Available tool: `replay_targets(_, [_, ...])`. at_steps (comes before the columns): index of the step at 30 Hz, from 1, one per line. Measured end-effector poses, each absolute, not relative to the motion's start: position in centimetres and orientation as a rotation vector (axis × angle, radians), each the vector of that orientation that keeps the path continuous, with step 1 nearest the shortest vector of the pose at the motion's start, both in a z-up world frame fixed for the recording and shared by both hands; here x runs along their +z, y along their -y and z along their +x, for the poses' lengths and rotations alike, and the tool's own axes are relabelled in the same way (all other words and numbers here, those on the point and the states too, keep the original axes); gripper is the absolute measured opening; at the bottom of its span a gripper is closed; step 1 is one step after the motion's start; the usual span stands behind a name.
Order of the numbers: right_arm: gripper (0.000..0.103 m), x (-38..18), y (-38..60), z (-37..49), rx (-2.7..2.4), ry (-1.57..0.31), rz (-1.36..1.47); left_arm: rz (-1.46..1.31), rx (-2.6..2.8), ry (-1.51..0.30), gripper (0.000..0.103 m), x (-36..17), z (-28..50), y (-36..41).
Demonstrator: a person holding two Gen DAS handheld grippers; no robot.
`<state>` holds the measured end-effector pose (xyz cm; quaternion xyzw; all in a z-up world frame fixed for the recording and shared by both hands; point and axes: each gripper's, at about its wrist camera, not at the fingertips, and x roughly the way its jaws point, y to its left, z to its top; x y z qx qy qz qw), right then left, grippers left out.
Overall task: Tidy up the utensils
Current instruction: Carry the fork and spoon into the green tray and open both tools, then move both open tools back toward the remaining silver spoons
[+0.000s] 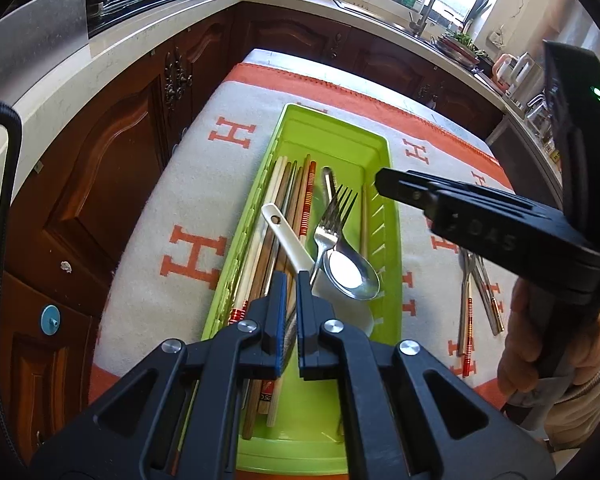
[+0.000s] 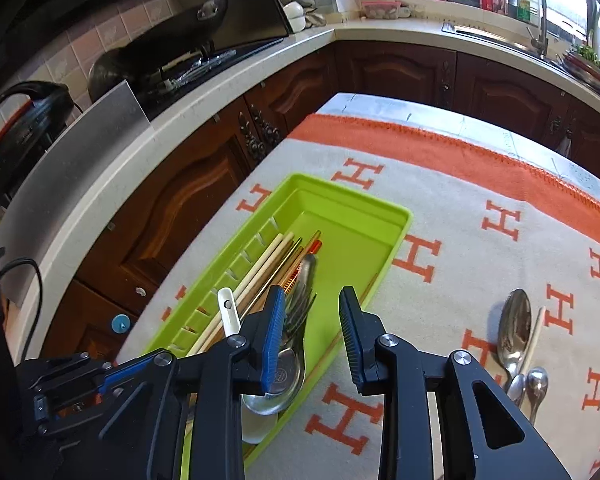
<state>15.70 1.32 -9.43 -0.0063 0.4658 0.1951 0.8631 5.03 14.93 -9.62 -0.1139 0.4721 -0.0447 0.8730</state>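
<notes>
I read big orange "H" letters all over the cloth [image 1: 148, 216], repeated in rows. On the side of the right gripper [image 1: 384, 182] raised letters look like "DAS". A red label on one chopstick end [image 1: 266, 396] is too small to read.

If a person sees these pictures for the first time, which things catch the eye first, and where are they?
First comes the bright green tray in the middle of the white blanket with orange H letters, holding chopsticks, a fork and a metal spoon. The left hand-held gripper sits low over the tray's near end, its fingers close together. More spoons lie loose on the blanket right of the tray.
</notes>
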Motion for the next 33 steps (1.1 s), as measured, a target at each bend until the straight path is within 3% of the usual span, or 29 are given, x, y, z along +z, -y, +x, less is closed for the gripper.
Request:
replay_targets(17, [0.028,-5.8,6.5,12.3,0.37,-0.956,0.031,-0.207,-0.153,-0.956,0.001,-5.6,5.3,-11.7])
replay_targets(26, [0.028,-3.2,12.6,11.9,0.31,-0.927,0.07,-0.166,-0.232,-0.94,0.001,-2.7,6.6,-6.8])
replay_targets(33, [0.028,-4.4,17.6,11.5,0.247,-0.945,0.101,-0.138,-0.304,-0.996,0.001,-3.8,8.4,-1.8])
